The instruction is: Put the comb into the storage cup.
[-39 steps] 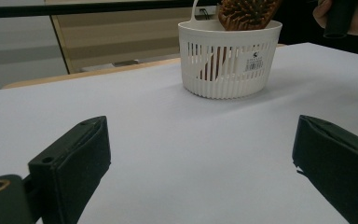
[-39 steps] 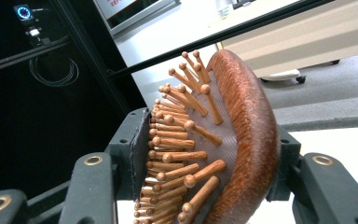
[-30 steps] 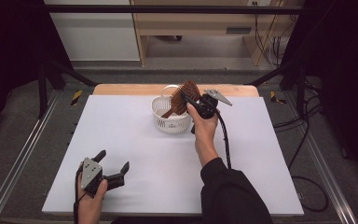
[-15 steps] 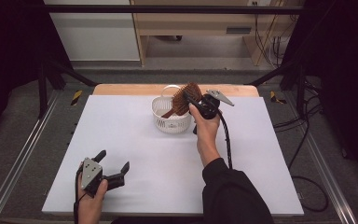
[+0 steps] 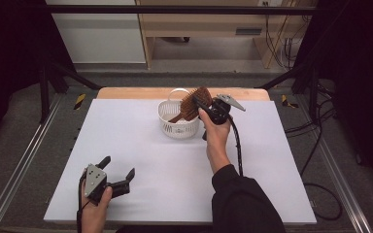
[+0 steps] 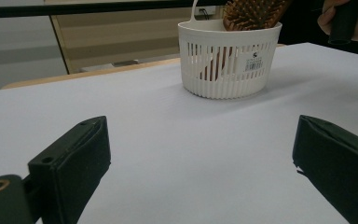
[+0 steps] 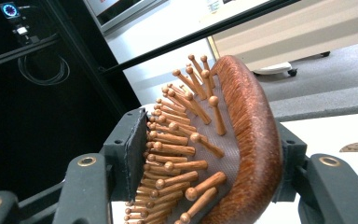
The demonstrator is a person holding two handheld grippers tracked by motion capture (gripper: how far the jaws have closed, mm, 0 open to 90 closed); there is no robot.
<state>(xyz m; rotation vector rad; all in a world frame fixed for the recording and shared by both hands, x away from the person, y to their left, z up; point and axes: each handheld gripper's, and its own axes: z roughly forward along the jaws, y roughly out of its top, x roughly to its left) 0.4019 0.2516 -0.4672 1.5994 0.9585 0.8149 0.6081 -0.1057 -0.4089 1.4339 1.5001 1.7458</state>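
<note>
A wooden hairbrush with round-tipped pegs stands handle-down in a ribbed white plastic basket at the desk's far middle. The right hand-held gripper, forearm stretched forward, brackets its head; its jaws have just been opening, seemingly barely touching. The left hand-held gripper rests released near the front edge. Otherwise unchanged.

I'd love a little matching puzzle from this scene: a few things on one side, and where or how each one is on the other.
Things:
1. hairbrush
2. basket
3. left gripper
4. right gripper

States:
A. white, standing toward the table's far edge
B. jaws wide apart, low over the near left of the table
C. wooden, head sticking up out of the basket
D. jaws around the brush head

Pairs: 1-C, 2-A, 3-B, 4-D
</note>
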